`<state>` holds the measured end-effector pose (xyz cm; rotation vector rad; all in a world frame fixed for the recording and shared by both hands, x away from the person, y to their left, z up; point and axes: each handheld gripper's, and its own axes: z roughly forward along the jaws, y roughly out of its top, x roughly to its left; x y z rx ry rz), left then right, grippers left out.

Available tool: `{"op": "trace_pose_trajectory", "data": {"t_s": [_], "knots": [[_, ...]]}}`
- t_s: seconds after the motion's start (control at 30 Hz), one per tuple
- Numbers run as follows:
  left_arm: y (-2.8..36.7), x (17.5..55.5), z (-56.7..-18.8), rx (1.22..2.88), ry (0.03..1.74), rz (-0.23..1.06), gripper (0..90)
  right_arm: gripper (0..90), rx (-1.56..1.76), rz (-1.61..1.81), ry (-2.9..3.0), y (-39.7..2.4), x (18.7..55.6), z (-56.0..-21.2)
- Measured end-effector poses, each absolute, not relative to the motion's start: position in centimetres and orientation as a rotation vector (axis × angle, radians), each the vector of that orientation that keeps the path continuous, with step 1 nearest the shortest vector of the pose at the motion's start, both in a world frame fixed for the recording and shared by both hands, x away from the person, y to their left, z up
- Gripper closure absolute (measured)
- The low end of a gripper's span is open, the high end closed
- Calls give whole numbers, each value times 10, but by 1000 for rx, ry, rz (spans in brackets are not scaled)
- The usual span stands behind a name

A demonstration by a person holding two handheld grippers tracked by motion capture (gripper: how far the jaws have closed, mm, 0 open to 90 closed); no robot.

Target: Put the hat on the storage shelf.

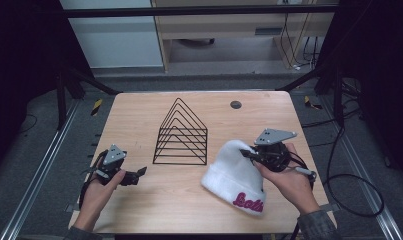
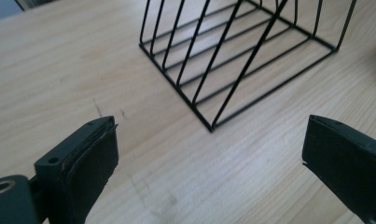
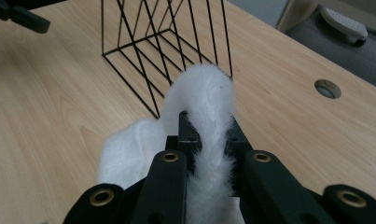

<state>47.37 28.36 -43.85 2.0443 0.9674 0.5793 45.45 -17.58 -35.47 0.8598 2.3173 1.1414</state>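
A white knitted hat (image 1: 235,175) with pink lettering on its cuff lies at the table's right front, its top end lifted. My right gripper (image 1: 250,155) is shut on that top end; in the right gripper view the white fabric (image 3: 206,102) is pinched between the black jaws and arches up over them. A black wire rack (image 1: 181,135) of triangular dividers stands at the table's middle. My left gripper (image 1: 141,171) hovers at the left front, open, with bare wood between its fingers (image 2: 90,154). The rack's near corner (image 2: 211,127) lies just ahead of it.
The light wooden table (image 1: 139,115) has a round cable hole (image 1: 235,104) at its far right. Cables trail from both grippers over the table's edges. Dark floor, rails and stands surround the table.
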Motion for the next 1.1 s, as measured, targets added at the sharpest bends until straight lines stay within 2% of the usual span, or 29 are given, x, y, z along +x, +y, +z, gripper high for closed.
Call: {"op": "trace_pose_trajectory", "data": {"t_s": [0.37,1.1], "knots": [[275,474,-398,1960,933,539,33,831,759,1234,2319,-168,445,-328],[255,481,-347,1996,788,490,30,831,757,1345,2165,-185,462,-268]]}}
